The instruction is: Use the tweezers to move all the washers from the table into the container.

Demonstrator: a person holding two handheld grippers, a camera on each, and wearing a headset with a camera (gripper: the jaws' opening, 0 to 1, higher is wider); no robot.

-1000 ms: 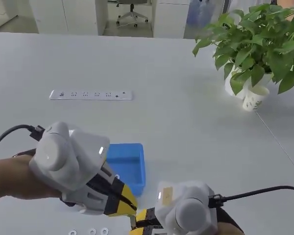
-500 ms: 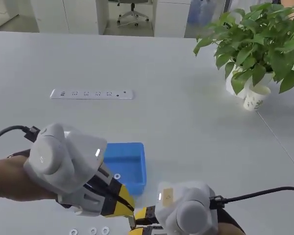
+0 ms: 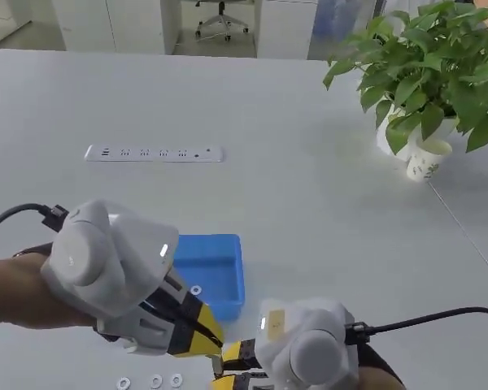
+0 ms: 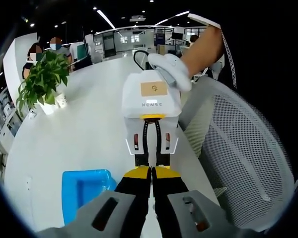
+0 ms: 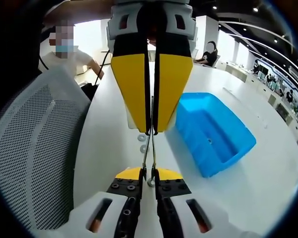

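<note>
1. Both grippers are meeting nose to nose at the near edge of the table (image 3: 309, 203), and the tweezers (image 5: 149, 166) are bridging the gap between them.
2. The right gripper (image 5: 150, 174) is pinching one end of the tweezers with its jaws almost closed. The left gripper (image 5: 151, 130) is clamping the other end, and its jaws are just as narrow, with only a sliver between them. I can't tell which end has the tips.
3. So the tweezers' long axis is running straight from one gripper to the other, roughly left to right in the scene. It isn't pointing down at anything.
4. The washers (image 3: 156, 380) are sitting in a little row of three on the table, near and to the left of where the jaws are meeting. In the right gripper view, two of them are lying just beside the left gripper's jaw tips, on the side away from the container.
5. The container (image 3: 228, 240) is sitting just beyond the grippers, on the far side, and one more washer is lying inside it.
6. My guess is that this is a handover or regrip. Whichever gripper ends up with the tweezers is going to have to swing the tips down and near-left to reach the row. The left gripper's side looks closer to it, and from there it's a short hop far-right to the container.
</note>
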